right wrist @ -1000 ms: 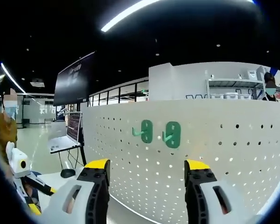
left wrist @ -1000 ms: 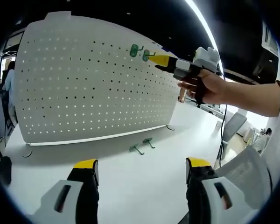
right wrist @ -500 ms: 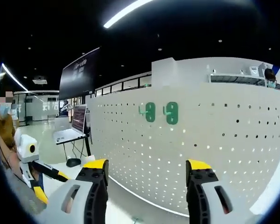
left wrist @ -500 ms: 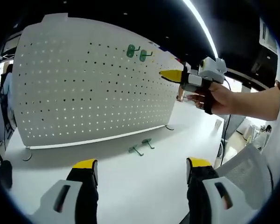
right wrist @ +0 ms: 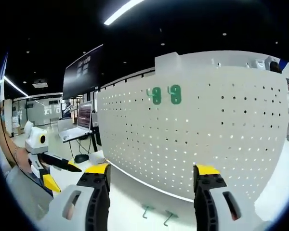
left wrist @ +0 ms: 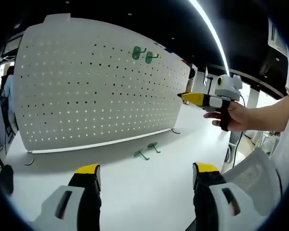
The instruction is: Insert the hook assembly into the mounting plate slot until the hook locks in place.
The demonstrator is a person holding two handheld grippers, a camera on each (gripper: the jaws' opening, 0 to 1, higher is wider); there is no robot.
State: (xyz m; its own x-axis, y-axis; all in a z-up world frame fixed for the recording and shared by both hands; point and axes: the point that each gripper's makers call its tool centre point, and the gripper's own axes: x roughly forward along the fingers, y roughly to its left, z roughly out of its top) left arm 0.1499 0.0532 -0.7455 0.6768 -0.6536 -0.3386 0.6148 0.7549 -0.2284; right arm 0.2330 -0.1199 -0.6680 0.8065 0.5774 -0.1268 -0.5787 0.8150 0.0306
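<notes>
Left gripper view: a white pegboard (left wrist: 96, 86) stands upright on a white table (left wrist: 135, 187). Two green hooks (left wrist: 143, 54) hang side by side near its top edge, and two more green hooks (left wrist: 147, 150) lie on the table just in front of its base. The left gripper (left wrist: 143, 175) is at the near edge, its two yellow-tipped jaws set wide apart with nothing between them. At the right, the right gripper (left wrist: 195, 98) is held in a hand (left wrist: 236, 117), its yellow tips pointing toward the pegboard and apart from it; whether those tips are parted cannot be told here.

Right gripper view: the right gripper's jaws stand wide with nothing held. The pegboard is ahead, with the two hung hooks high on it and the two loose hooks on the table between the jaws. A dark screen (right wrist: 82, 72) at far left carries writing too small to read; a laptop (right wrist: 79, 127) sits below it. No brand or label is legible.
</notes>
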